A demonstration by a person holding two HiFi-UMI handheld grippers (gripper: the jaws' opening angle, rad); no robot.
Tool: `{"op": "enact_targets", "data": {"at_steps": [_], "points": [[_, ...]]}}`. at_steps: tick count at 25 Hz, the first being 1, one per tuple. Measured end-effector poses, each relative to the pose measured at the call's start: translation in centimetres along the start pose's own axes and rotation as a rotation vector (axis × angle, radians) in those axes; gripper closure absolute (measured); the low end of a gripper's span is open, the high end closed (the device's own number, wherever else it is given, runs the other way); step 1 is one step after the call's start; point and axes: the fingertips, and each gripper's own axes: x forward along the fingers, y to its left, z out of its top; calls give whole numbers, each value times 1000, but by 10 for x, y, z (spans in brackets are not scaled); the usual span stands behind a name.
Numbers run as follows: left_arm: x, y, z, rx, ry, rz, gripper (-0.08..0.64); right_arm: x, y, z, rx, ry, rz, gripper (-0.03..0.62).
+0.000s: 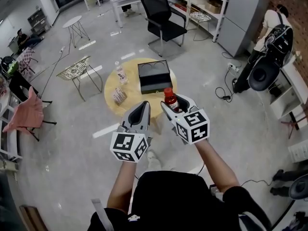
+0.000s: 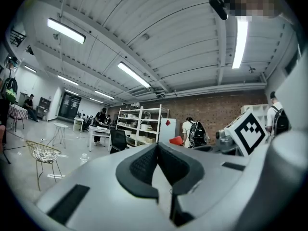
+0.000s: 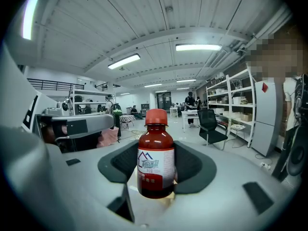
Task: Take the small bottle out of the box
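One bottle is pinched in the right hand-held gripper; the left hand-held gripper is pressed together, empty. A slackened squeeze could drop it.

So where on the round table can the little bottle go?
Bare wood shows on the round table in front of the black box, right of the small packet. The left side is crowded by that packet and the water bottle; the box fills the back. The right hand-held gripper holds the little bottle.
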Motion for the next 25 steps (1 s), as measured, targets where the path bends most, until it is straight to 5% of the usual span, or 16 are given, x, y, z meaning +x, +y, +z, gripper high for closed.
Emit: {"op": "enact_targets", "data": {"at_steps": [25], "points": [[-61,-33,-11,-5,-15,46,551,-55,37,-20,4,-20,20,376]]}}
